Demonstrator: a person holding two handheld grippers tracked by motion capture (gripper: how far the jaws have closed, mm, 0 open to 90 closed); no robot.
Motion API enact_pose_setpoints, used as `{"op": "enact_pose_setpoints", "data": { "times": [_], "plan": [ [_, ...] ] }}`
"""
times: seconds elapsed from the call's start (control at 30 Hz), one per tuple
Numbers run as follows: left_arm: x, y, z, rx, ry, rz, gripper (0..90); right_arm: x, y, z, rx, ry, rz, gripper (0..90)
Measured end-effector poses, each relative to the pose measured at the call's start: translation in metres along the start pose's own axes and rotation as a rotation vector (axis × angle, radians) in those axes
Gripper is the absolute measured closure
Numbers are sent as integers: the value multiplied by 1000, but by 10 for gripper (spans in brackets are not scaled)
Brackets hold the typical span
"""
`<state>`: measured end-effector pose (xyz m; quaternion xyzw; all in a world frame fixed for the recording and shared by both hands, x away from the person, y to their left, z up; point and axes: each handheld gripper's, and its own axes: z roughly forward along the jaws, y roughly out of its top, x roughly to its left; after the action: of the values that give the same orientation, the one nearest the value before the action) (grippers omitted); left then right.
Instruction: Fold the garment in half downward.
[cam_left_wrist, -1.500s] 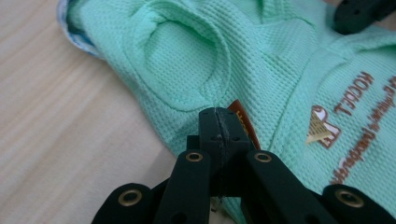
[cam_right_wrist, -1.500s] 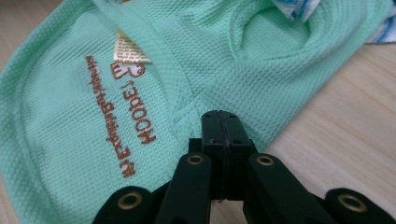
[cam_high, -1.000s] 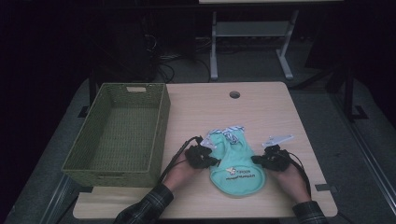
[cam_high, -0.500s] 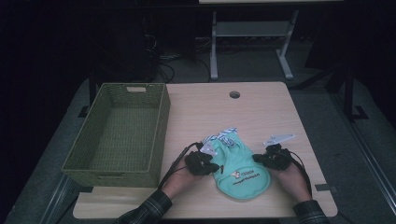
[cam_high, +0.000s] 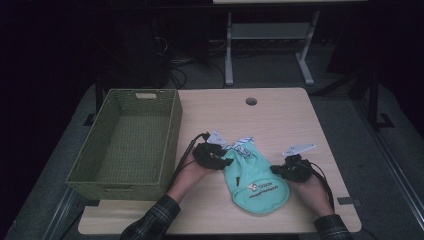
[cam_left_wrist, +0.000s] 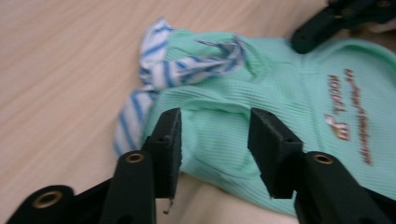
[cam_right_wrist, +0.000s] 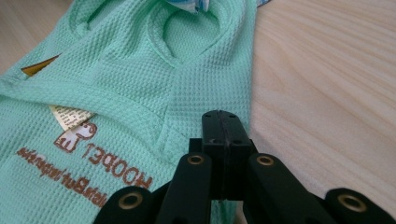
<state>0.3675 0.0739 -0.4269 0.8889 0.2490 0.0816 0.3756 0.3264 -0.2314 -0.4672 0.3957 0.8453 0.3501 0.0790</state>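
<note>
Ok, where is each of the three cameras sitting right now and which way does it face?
High view: above the person's side, looking forward and down on the table; forearms, left gripper, right gripper, green garment and basket.
Left gripper view: on the left gripper, looking along its parted jaws, which have just been opening, over the garment's edge.
Right gripper view: on the right gripper, jaws shut at the garment's edge.
Shared: the garment; the left gripper view also catches the right gripper.
</note>
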Motion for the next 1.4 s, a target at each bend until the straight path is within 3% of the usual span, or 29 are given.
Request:
{"op": "enact_pose_setpoints", "data": {
  "times": [0.17,0.3,0.43,0.63,0.9,1.07,1.27,1.4],
  "plan": [
    [18,4,10,4,36,-24,477,0,0,0,-1,3,1,900],
    [25,2,17,10,40,-42,423,0,0,0,-1,1,1,900],
    [33,-6,28,46,16,-72,392,-1,0,0,-1,4,1,900],
    [35,-10,33,67,-1,-72,408,0,0,0,-1,2,2,900],
    [33,-12,36,87,-22,-62,534,0,0,0,0,0,1,900],
    [32,-13,36,78,-62,-88,734,1,0,0,1,-4,-5,899],
    [32,-13,36,76,-71,-101,763,7,7,-3,-1,-9,-18,899],
    [31,-13,36,74,-63,-104,767,19,20,-2,-42,36,-40,899]
  ]
}}
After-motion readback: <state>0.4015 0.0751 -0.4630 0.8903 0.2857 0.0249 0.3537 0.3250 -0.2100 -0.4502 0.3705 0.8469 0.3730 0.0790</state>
